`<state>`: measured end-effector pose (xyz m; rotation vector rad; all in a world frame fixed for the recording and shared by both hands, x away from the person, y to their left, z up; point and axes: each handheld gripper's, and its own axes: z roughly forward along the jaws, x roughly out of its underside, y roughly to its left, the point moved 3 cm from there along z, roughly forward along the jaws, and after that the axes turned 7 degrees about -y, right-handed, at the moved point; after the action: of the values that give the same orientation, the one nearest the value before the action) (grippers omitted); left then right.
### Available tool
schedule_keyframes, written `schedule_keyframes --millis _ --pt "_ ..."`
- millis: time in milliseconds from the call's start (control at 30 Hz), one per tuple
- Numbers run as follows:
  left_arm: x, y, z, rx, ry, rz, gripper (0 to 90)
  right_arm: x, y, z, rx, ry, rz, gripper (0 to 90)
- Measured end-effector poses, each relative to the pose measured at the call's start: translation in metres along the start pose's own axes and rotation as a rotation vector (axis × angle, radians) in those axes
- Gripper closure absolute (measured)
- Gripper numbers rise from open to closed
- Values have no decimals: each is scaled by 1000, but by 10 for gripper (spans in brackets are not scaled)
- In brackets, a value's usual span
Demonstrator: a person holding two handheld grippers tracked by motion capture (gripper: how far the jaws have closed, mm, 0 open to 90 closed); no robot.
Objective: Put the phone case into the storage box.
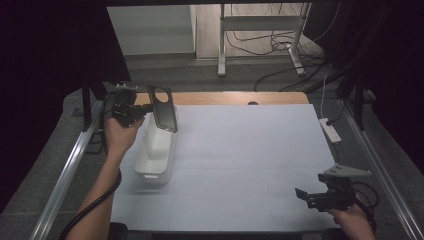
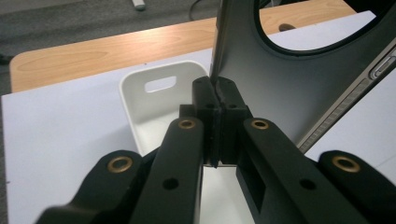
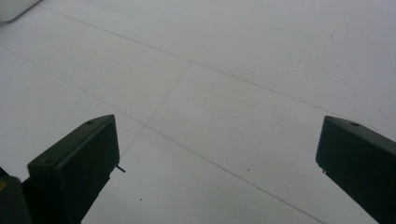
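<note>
A dark phone case [image 1: 163,107] with a round camera cut-out hangs upright over the far end of a white bin [image 1: 155,150]. My left gripper [image 1: 142,111] is shut on the case's lower edge. In the left gripper view the jaws are pressed together on the phone case [image 2: 299,84], and the white bin [image 2: 154,107] with its handle slot lies below. My right gripper [image 1: 304,196] hovers low over the white mat at the front right. In the right gripper view its jaws stand wide apart with nothing between them, so that gripper [image 3: 217,158] is open.
The white mat [image 1: 240,155] covers most of the wooden table [image 1: 225,97]. A white power strip [image 1: 330,129] lies off the mat's right edge. Metal rails [image 1: 70,170] run along both sides. A trolley frame and cables stand on the floor behind.
</note>
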<state>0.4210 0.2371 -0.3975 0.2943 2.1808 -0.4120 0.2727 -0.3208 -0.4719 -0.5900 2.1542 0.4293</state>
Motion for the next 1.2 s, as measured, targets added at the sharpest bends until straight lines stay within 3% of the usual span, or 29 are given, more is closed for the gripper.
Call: schedule_keyframes --millis 367,833,1200 --pt "-6 14 3 -49 -9 -22 888 3 0 -2 11 -15 3 3" --pt "-7 21 19 -94 -15 -35 888 3 1 -3 16 -20 1 8" --pt "-10 27 27 -129 -16 -22 888 3 -1 -3 15 -25 7 9"
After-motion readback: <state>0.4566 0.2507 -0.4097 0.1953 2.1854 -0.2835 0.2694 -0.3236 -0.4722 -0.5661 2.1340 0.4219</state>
